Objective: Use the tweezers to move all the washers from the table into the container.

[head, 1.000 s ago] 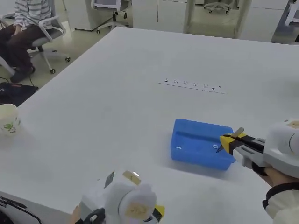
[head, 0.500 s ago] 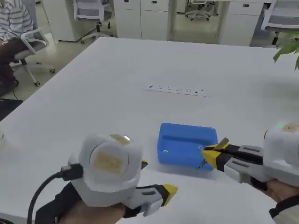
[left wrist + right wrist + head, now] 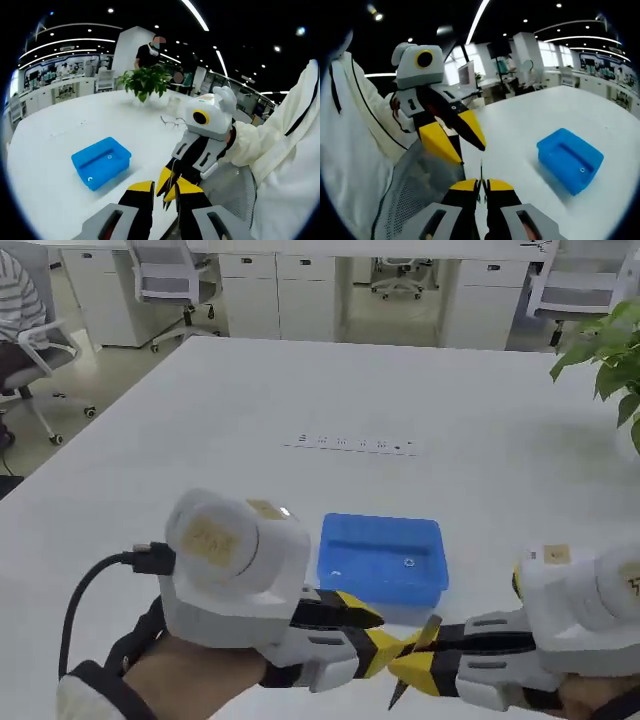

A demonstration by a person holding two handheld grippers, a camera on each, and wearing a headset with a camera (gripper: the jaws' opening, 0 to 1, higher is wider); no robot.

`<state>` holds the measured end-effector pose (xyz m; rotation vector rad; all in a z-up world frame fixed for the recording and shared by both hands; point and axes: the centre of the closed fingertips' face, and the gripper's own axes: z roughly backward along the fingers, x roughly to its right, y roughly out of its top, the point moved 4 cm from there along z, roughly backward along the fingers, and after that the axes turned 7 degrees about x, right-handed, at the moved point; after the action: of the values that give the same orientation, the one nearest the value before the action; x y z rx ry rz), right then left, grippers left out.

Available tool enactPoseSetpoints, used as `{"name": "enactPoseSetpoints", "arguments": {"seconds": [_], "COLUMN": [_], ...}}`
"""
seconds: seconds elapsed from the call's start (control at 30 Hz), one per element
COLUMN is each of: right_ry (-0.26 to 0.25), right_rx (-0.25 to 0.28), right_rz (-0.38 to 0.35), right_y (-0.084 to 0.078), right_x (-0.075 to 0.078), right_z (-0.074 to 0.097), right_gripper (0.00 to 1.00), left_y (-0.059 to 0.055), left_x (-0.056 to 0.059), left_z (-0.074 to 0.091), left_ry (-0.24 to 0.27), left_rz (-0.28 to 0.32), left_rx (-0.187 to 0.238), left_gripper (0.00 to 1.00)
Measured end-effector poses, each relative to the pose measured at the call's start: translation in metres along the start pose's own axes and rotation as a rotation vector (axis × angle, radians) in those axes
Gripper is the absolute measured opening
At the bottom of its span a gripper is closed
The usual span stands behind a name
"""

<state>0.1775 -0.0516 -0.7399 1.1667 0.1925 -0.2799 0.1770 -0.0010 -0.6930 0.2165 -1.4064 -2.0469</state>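
Blue plastic marks the container (image 3: 380, 585). It sits on the white table (image 3: 250, 390), just beyond the two grippers, and two washers (image 3: 410, 562) lie on its floor. One is right of the middle and the other is close to the left wall.

Both grippers hang low over the near edge of the table, nose to nose. The left gripper (image 3: 165, 184) points right. Its yellow-tipped jaws are spread well apart and nothing is gripped between them. A black cable (image 3: 100, 580) trails from its back end.

The right gripper (image 3: 481, 184) points left at it. Its jaws are pressed almost together on the tweezers (image 3: 481, 171), which stand out past the jaw tips as a thin sliver. In the head view a tan end of the tweezers sticks up behind the jaws and a dark point angles down toward the table. That point is too fine for me to tell whether it carries a washer.

From the left gripper view, the right gripper's tips sit in line with the gap between the left one's open jaws. I cannot tell whether the two touch.

Farther off, a row of sockets (image 3: 350, 443) is set into the table top. A leafy plant (image 3: 600, 350) stands at the right edge, and a pair of glasses (image 3: 172, 121) lies on the table near it.
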Motion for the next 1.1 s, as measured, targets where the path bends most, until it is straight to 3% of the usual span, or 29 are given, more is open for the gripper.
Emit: {"name": "enactPoseSetpoints", "arguments": {"seconds": [0.07,0.23,0.3,0.47,0.6,0.77,1.1], "right_ry": [0.020,0.078,0.104,0.154,0.168,0.180,0.168], "right_rx": [-0.012,-0.011,-0.009,-0.020,-0.032,-0.005,0.038], "right_rz": [0.005,-0.007,-0.021,-0.017,-0.024,-0.039,-0.117], "right_y": [-0.001,-0.003,-0.003,-0.004,-0.007,-0.005,-0.008], "right_x": [-0.005,-0.013,-0.017,-0.023,-0.024,-0.025,-0.017], "right_z": [-0.003,-0.004,-0.004,-0.003,-0.004,-0.007,-0.010], "right_gripper": [0.03,0.03,0.03,0.03,0.03,0.05,0.06], "left_y": [-0.004,-0.003,-0.003,-0.003,-0.004,-0.004,0.012], "left_x": [0.006,0.020,0.019,0.026,0.028,0.027,0.016], "left_z": [-0.003,-0.007,-0.008,-0.011,-0.011,-0.011,-0.003], "left_ry": [-0.039,-0.131,-0.129,-0.203,-0.233,-0.234,-0.191], "left_rz": [-0.009,0.020,0.020,0.029,0.007,0.004,0.015], "left_rx": [-0.024,-0.016,-0.012,-0.008,-0.017,-0.012,0.052], "left_gripper": [0.10,0.06,0.04,0.00,0.00,0.00,0.00]}}
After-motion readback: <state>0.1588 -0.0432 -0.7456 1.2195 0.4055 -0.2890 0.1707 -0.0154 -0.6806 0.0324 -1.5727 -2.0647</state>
